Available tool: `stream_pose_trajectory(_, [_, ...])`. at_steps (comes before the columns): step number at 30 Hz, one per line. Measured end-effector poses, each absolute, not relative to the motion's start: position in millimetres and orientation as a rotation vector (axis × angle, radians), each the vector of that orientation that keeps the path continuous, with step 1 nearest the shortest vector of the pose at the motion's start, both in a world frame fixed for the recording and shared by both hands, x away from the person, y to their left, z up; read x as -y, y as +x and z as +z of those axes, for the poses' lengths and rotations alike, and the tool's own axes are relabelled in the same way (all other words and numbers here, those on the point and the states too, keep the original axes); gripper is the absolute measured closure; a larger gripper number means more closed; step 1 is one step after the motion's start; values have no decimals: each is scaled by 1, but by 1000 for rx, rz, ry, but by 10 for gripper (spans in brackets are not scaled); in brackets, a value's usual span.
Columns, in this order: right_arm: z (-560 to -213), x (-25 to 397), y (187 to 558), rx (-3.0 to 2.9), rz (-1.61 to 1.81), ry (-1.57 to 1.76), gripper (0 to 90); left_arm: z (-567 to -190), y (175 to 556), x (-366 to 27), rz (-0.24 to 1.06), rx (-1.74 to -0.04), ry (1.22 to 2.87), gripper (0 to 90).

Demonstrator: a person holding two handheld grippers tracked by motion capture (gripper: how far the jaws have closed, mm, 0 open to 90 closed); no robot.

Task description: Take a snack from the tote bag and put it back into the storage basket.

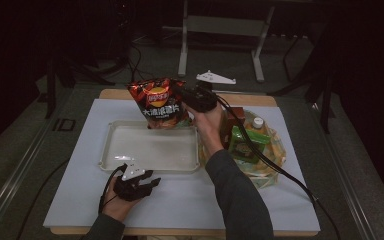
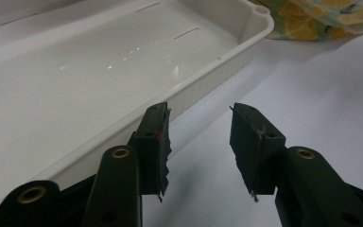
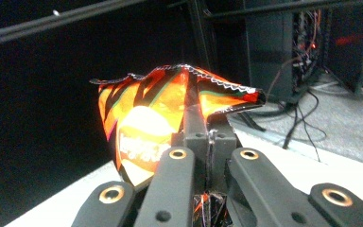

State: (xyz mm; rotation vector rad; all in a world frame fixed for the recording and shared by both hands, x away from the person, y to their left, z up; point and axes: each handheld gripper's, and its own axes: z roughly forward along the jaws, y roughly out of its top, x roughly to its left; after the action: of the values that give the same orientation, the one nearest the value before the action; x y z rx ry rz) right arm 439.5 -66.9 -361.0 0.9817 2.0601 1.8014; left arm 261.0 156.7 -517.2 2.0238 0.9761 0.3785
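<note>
An orange and black chip bag (image 1: 159, 102) hangs upright over the far right corner of the white tray (image 1: 130, 145). My right gripper (image 1: 186, 95) is shut on the bag's crimped top edge, and in the right gripper view the chip bag (image 3: 146, 123) sits pinched between the closed jaws of the right gripper (image 3: 208, 137). My left gripper (image 1: 152, 182) rests low on the white mat in front of the tray. In the left gripper view the left gripper (image 2: 199, 142) stands open beside the tray's rim (image 2: 208, 80), with nothing between its fingers.
A yellow patterned basket (image 1: 272, 145) to the right of the tray holds a green packet (image 1: 245, 142) and a white-capped bottle (image 1: 258, 123). The white mat (image 1: 190, 200) covers the table. A metal stand (image 1: 220, 35) and cables lie beyond the far edge.
</note>
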Motion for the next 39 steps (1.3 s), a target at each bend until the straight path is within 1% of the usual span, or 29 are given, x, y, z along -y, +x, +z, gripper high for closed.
stream_pose_trajectory(18, [-400,52,457,-2107,1597,1085,899,-517,256,-164,387,-1002,2008,570])
stream_pose_trajectory(27, [-404,53,464,-2123,1519,1076,896,-518,254,-167,387,-1016,1998,571])
stream_pose_trajectory(33, [-403,50,465,-2126,1535,1079,896,-518,254,-166,385,-1011,2007,570])
stream_pose_trajectory(39, [-413,49,467,-2149,1476,1093,895,-518,254,-167,383,-1014,1998,570])
